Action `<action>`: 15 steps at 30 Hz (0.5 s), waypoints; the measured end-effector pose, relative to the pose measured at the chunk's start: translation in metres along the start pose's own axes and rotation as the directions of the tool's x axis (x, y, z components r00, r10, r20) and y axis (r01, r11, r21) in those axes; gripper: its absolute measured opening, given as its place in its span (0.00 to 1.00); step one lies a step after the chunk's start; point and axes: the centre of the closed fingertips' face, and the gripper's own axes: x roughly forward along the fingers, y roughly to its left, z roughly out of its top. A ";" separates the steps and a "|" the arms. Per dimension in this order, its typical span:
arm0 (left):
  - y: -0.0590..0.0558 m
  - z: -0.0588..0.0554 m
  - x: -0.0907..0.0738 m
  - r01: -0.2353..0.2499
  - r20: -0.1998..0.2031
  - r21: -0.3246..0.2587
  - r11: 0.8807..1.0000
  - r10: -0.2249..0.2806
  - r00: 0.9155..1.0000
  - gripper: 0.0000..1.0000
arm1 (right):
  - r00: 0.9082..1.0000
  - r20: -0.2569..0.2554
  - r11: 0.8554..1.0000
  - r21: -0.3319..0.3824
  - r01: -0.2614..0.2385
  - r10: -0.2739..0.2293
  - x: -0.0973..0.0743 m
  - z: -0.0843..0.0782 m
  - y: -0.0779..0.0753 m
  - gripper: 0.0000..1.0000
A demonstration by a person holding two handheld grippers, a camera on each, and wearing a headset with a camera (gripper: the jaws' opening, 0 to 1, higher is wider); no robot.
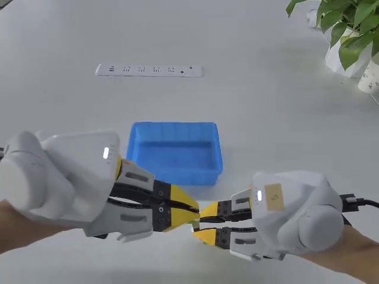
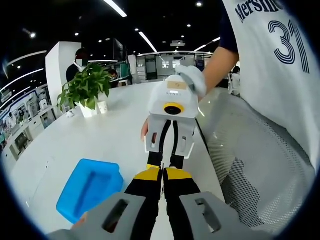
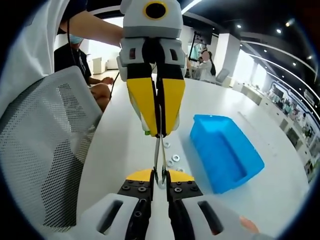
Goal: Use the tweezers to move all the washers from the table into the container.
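White worktop (image 1: 266,106) spreads under us, with the blue container (image 1: 175,175) standing just past the 2 grippers. We see the left gripper (image 3: 160,131) and right gripper (image 3: 160,179) tip to tip, both sets of fingers narrowed onto the tweezers (image 3: 158,155) that span between them. Several small washers (image 3: 170,163) lie on the worktop beside the tweezers, outside the container.
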 end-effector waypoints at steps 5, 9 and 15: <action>0.000 -0.003 0.002 0.004 -0.006 0.000 1.000 -0.004 1.000 0.06 | 1.000 -0.002 1.000 0.009 0.001 -0.001 0.002 -0.002 0.000 0.11; 0.003 -0.003 0.003 0.000 -0.008 0.004 1.000 0.000 1.000 0.05 | 1.000 0.003 1.000 0.017 0.002 -0.002 0.003 -0.003 -0.002 0.11; 0.004 -0.003 0.004 0.001 -0.005 -0.007 1.000 -0.001 1.000 0.06 | 1.000 0.006 1.000 0.029 -0.004 0.004 0.004 -0.003 -0.004 0.11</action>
